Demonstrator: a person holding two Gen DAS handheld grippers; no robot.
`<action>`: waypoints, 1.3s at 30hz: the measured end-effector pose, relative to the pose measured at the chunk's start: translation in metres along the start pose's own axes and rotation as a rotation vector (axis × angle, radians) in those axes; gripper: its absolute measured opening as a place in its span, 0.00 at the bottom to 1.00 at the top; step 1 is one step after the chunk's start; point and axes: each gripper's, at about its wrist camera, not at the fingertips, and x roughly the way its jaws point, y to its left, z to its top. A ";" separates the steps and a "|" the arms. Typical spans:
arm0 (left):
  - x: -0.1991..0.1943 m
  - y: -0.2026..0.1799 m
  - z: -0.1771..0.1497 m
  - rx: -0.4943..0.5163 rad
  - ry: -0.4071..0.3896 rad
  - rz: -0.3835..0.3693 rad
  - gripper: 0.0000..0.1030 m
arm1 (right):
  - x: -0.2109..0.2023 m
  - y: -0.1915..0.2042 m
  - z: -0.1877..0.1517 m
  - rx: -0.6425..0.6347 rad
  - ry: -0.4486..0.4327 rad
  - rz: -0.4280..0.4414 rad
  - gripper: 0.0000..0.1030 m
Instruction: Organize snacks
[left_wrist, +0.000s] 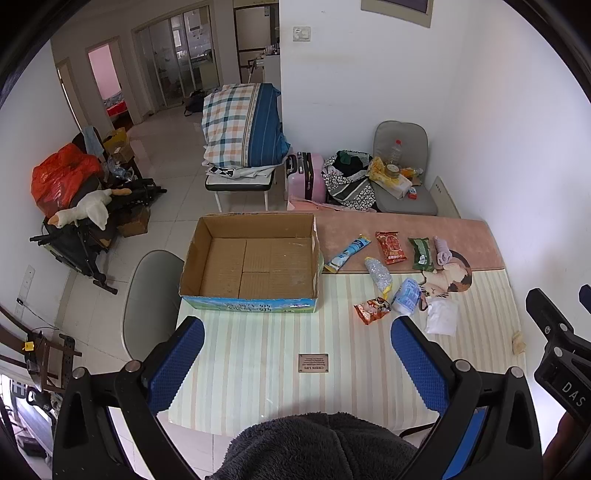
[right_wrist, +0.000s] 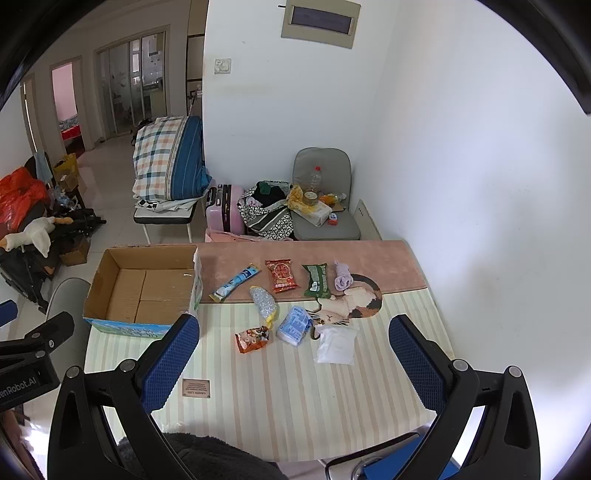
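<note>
The near table (right_wrist: 295, 406) is left bare. The box (left_wrist: 255, 254) stands open-topped at the left. Snacks (right_wrist: 295, 325) are scattered beside it, gaps between.

Striped table (right_wrist: 303, 398) with open cardboard box (right_wrist: 144, 291), scattered snack packets (right_wrist: 280, 275), cat-shaped mat (right_wrist: 354, 302)

Each handheld gripper, the left gripper (left_wrist: 297, 328) and the right gripper (right_wrist: 293, 325), has black plastic arms with round silver screws and blue dimpled pads (left_wrist: 177, 363). White lettering marks the black housings. The person wears dark grey fleece (left_wrist: 314, 446).
</note>
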 end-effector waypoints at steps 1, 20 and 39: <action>0.000 0.000 -0.001 -0.002 0.000 0.000 1.00 | 0.000 0.000 0.000 0.000 0.000 0.000 1.00; 0.090 -0.059 0.048 0.070 0.015 0.030 1.00 | 0.082 -0.056 0.000 0.143 0.116 -0.027 1.00; 0.414 -0.245 0.046 0.341 0.551 -0.072 1.00 | 0.477 -0.173 -0.101 0.309 0.740 -0.041 1.00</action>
